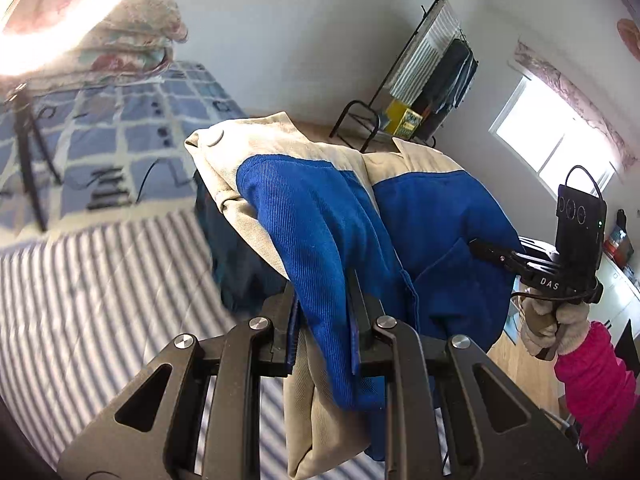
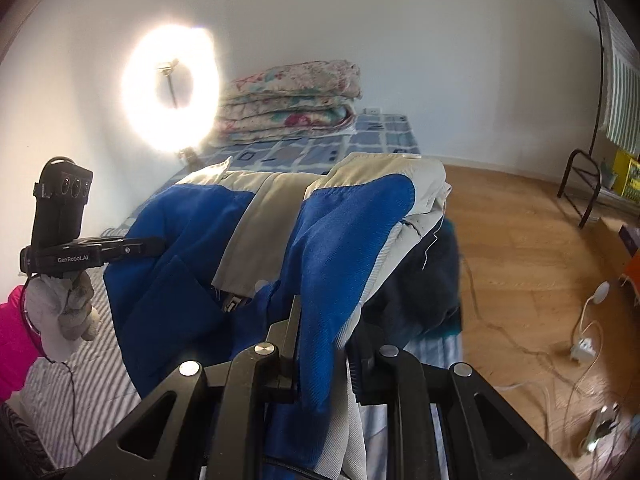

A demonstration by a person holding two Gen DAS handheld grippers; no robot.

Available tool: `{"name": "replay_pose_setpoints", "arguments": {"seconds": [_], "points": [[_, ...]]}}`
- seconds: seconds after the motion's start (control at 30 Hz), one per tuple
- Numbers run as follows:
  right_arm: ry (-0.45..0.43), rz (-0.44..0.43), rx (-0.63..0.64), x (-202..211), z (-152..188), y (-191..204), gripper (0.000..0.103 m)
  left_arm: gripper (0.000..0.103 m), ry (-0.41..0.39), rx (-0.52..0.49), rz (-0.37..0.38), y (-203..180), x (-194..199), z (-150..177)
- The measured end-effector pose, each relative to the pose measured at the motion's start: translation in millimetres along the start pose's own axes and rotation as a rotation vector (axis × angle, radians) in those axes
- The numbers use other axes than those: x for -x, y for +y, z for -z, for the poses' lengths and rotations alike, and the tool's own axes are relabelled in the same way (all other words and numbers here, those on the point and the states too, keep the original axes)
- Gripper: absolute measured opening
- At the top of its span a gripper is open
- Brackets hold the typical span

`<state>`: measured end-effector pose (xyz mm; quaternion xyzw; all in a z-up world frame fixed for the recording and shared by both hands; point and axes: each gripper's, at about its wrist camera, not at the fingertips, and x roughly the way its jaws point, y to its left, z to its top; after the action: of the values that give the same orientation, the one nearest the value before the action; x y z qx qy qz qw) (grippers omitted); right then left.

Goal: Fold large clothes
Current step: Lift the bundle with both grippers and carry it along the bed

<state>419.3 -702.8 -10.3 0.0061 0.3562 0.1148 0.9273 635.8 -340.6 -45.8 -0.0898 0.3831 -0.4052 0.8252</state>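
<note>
A large blue and beige jacket (image 1: 320,216) hangs lifted above the striped bed (image 1: 100,300). My left gripper (image 1: 322,312) is shut on a blue and beige fold of it. The right gripper (image 1: 484,250) shows at the right of this view, its tips pinching the jacket's blue part. In the right wrist view the jacket (image 2: 340,232) drapes over my right gripper (image 2: 320,332), which is shut on a blue and beige fold. The left gripper (image 2: 156,246) shows at the left, tips in the blue cloth. A dark garment (image 2: 420,280) lies under the jacket.
A checked blue bedspread (image 1: 132,128) and folded floral quilts (image 2: 292,100) lie at the bed's far end. A ring light (image 2: 172,88) glares by the wall. A black clothes rack (image 1: 424,92) stands on the wooden floor (image 2: 520,260), where cables and a power strip (image 2: 584,348) lie.
</note>
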Motion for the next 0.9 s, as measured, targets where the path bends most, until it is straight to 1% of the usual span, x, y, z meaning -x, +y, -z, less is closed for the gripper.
{"name": "replay_pose_setpoints", "arguments": {"seconds": [0.13,0.23,0.33,0.43,0.47,0.5,0.57,0.6,0.63,0.67,0.73,0.77,0.8,0.9], "points": [[-0.024,0.029,0.007,-29,-33,-32,0.017,0.017,-0.042,-0.008,-0.003,4,-37,-37],[-0.035,0.036,-0.001,-56,-51,-51,0.017,0.017,-0.066,-0.003,-0.010,13,-59,-52],[-0.032,0.037,0.001,-86,-64,-64,0.017,0.017,-0.068,0.014,-0.023,27,-80,-61],[-0.014,0.036,0.005,-113,-68,-73,0.017,0.017,-0.054,0.034,-0.041,45,-99,-59],[-0.007,0.037,0.004,-118,-67,-78,0.017,0.017,-0.045,0.039,-0.052,50,-103,-56],[0.005,0.042,0.000,-125,-65,-84,0.017,0.017,-0.032,0.043,-0.080,58,-109,-53],[0.027,0.059,-0.041,-140,-63,-100,0.019,0.018,0.001,0.052,-0.130,73,-121,-47],[0.045,0.059,-0.089,-151,-62,-113,0.020,0.019,0.025,0.063,-0.148,81,-127,-43],[0.064,0.054,-0.135,-157,-57,-125,0.025,0.022,0.041,0.071,-0.155,86,-130,-38],[0.080,0.068,-0.154,-160,-52,-130,0.030,0.024,0.045,0.066,-0.159,87,-132,-34],[0.127,0.141,-0.135,-172,-43,-132,0.034,0.032,0.045,0.016,-0.195,81,-135,-29],[0.150,0.170,-0.127,-179,-39,-132,0.038,0.033,0.041,0.001,-0.209,77,-134,-28],[0.155,0.191,-0.132,-180,-36,-131,0.038,0.034,0.041,0.000,-0.212,75,-134,-28],[0.122,0.205,-0.163,-168,-35,-129,0.038,0.034,0.050,-0.019,-0.246,68,-127,-26]]}}
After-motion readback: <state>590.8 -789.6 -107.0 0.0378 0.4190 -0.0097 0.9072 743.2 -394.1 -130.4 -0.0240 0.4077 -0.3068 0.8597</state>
